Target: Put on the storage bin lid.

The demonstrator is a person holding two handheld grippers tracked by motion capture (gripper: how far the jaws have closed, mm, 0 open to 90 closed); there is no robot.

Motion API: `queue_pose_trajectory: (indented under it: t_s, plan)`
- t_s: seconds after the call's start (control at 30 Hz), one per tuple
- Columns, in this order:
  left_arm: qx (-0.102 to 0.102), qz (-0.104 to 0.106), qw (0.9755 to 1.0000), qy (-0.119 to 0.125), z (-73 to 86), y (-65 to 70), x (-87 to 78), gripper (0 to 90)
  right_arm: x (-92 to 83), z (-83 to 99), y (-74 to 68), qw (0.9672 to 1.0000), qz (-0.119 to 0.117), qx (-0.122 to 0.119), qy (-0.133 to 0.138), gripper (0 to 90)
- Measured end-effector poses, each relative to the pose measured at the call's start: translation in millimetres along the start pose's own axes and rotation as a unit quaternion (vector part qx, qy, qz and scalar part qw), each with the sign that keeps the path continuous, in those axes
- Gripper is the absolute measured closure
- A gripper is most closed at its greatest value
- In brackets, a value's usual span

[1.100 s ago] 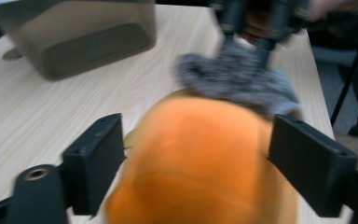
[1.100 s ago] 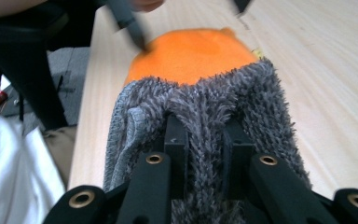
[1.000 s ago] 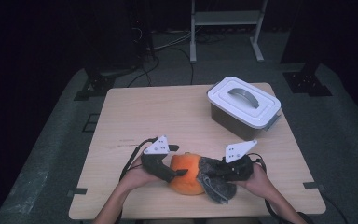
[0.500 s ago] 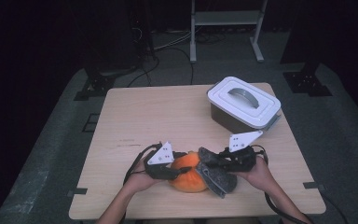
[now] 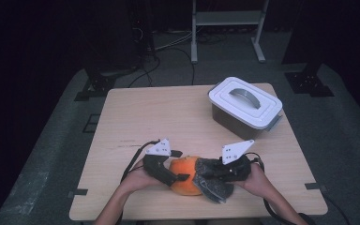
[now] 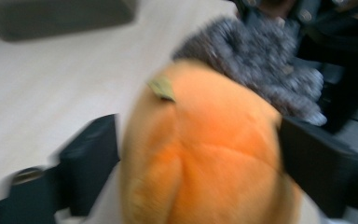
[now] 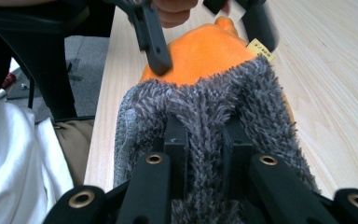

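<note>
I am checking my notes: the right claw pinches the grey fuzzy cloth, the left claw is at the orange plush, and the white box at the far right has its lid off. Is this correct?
Not quite: the white box has its lid on, handle on top, as the high view shows. The rest stands: the right claw pinches the grey fuzzy cloth, and the left claw is at the orange plush.

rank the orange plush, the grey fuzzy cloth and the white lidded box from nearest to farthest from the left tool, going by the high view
1. Orange plush: between the jaws of the left tool, at the near edge of the table.
2. Grey fuzzy cloth: just beyond the plush, on its right, pinched in the right tool.
3. White lidded box: far right of the table.
</note>
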State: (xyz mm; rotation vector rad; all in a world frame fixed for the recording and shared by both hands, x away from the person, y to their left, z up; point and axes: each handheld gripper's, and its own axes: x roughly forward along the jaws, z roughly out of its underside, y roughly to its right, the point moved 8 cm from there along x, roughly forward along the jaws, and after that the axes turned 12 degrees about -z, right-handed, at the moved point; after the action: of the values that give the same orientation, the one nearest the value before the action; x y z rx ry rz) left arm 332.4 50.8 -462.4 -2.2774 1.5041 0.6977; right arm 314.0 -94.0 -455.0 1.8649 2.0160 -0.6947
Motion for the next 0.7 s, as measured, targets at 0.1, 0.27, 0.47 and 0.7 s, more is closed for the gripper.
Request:
queue_pose_trajectory:
  t_s: [0.1, 0.27, 0.47, 0.7]
  plan:
    - [0.033, -0.014, 0.9994, -0.001, -1.0, 0.4, -2.2, 35.0, -4.1, 3.7, 1.1, 0.9999, 0.000, 0.009, 0.008, 75.4]
    - [0.070, -0.052, 0.9955, 0.038, -7.5, -0.6, -7.6, 47.6, -17.3, 21.9, 9.9, 0.9984, 0.016, 0.046, 0.027, 75.5]
    - [0.090, -0.078, 0.9904, 0.070, -9.2, -5.6, -10.5, 47.0, -26.4, 12.2, 15.8, 0.9977, 0.036, 0.043, 0.039, 75.4]
    - [0.089, -0.035, 0.9940, 0.052, 9.3, -11.7, -17.0, 41.8, -8.5, 12.8, 19.8, 0.9985, 0.027, 0.037, 0.030, 75.0]
